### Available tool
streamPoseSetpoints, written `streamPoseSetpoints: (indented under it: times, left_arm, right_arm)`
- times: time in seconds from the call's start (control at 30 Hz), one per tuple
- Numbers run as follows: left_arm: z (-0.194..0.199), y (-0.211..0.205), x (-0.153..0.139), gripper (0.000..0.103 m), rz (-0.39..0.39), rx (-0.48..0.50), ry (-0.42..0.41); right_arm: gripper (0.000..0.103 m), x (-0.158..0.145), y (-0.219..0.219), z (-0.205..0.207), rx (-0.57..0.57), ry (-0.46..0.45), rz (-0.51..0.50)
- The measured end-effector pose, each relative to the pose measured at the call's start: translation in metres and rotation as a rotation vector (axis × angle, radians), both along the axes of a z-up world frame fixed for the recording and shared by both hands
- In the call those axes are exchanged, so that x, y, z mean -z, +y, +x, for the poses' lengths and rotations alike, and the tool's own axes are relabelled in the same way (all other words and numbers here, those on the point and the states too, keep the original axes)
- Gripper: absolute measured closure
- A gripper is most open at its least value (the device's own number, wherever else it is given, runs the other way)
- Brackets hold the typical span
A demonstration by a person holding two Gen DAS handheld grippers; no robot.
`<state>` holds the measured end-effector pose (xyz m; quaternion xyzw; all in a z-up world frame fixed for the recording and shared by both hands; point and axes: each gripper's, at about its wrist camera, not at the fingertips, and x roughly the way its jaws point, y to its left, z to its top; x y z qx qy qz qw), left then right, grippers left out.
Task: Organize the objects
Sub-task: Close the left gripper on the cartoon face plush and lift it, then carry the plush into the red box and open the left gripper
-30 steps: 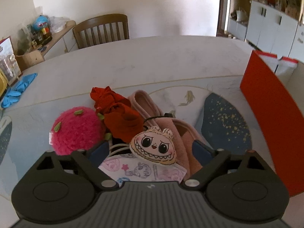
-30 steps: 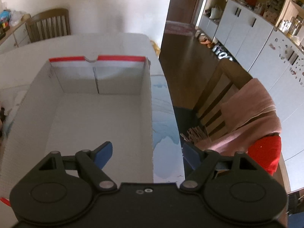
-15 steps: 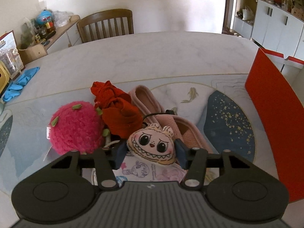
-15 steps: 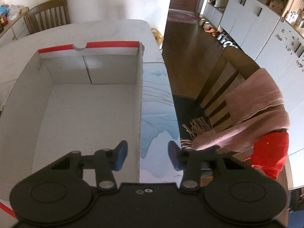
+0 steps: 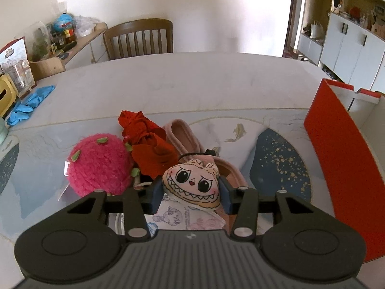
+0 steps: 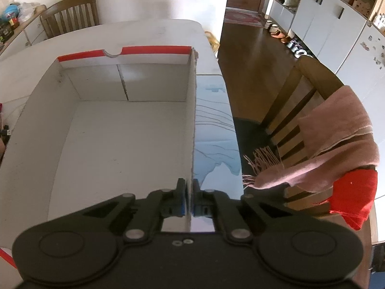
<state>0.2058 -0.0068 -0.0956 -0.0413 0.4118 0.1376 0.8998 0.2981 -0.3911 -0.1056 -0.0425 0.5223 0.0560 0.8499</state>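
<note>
A cream plush face toy (image 5: 192, 183) with big eyes and jagged teeth sits between the blue pads of my left gripper (image 5: 190, 193). The jaws are closing and press on its sides. It lies on a pastel printed cloth (image 5: 182, 219) in a pile with a fuzzy pink ball (image 5: 98, 163), a red cloth (image 5: 149, 147) and pink slippers (image 5: 182, 137). The red-and-white cardboard box (image 5: 336, 156) stands to the right. In the right wrist view my right gripper (image 6: 189, 200) is shut on the thin right wall of that box (image 6: 191, 120), whose inside holds nothing.
A wooden chair (image 5: 139, 38) stands at the table's far side, and blue gloves (image 5: 28, 103) lie at the left edge by a cluttered sideboard. Right of the box, past the table edge, a chair (image 6: 308, 84) carries a pink scarf (image 6: 336, 139) and a red garment (image 6: 356, 197).
Both grippers have closed from wide open: the left one's pads have come in onto the plush face toy, and the right one's pads have come together on the box's right wall.
</note>
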Motion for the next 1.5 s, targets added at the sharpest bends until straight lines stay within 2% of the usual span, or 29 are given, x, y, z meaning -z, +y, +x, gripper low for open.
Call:
streamPoseSetpoints:
  times: [0.27, 0.47, 0.73, 0.9, 1.1, 1.3, 1.5]
  left_arm:
    - [-0.014, -0.016, -0.019, 0.057, -0.034, 0.011, -0.018]
    - [-0.023, -0.037, -0.045, 0.057, -0.068, 0.058, -0.036]
    - [-0.014, -0.084, -0.075, 0.057, -0.11, 0.195, -0.061]
    - [0.006, -0.121, -0.083, 0.057, -0.111, 0.339, -0.052]
    - [0.042, -0.171, -0.072, 0.057, -0.081, 0.528, -0.005]
    - [0.074, -0.212, -0.041, 0.057, -0.056, 0.641, 0.105]
    - [0.103, -0.241, -0.009, 0.057, -0.058, 0.697, 0.243]
  right_arm:
    - [0.102, 0.001, -0.004, 0.0, -0.006, 0.001, 0.029]
    - [0.102, 0.002, -0.007, 0.001, -0.012, -0.002, 0.049]
    - [0.102, 0.003, -0.006, 0.003, -0.027, -0.008, 0.043]
    - [0.102, 0.004, -0.007, 0.004, -0.032, -0.007, 0.043]
    - [0.102, 0.005, -0.005, 0.006, -0.031, -0.007, 0.031]
    - [0.102, 0.004, -0.004, 0.006, -0.029, -0.003, 0.026]
    - [0.102, 0.005, -0.003, 0.006, -0.03, -0.002, 0.021]
